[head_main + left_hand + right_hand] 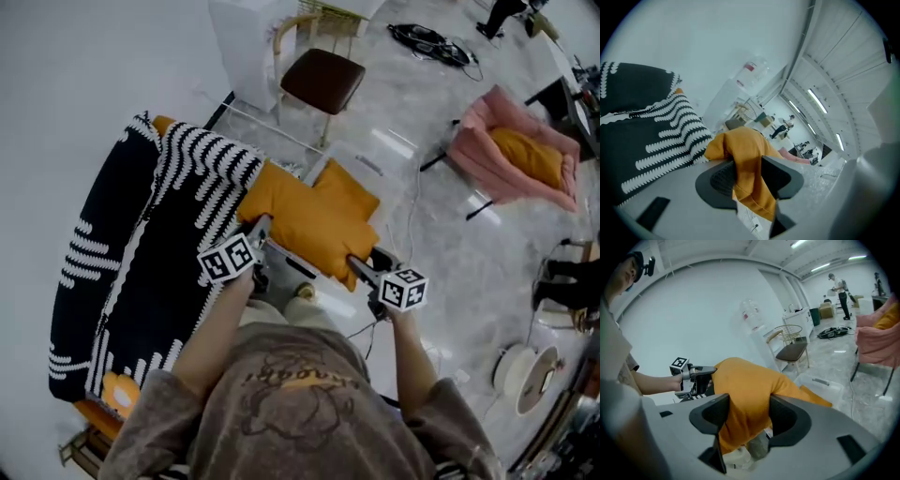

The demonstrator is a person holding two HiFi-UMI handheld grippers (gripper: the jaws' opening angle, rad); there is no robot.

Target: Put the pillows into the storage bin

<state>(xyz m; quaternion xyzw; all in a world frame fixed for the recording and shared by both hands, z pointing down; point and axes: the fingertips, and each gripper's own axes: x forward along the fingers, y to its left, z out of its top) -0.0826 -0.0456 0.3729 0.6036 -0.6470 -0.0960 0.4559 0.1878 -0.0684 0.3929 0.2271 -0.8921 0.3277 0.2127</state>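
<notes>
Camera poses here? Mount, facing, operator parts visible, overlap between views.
Head view: on the person's head, facing steeply down at the orange pillow and clear bin; both forearms, left tongs, right tongs show.
Left gripper view: on the left tongs, facing past the pillow to striped fabric; only its own tongs show.
Right gripper view: on the right tongs, facing across the pillow; left tongs and left forearm show.
Shared: all three see the pillow.

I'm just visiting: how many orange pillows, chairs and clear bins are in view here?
Orange fabric pillows: 2 (one held up, one lying on the pink armchair)
Chairs: 2 (brown-seated chair with a light frame, pink armchair)
Clear plastic storage bin: 1
Total: 5
</notes>
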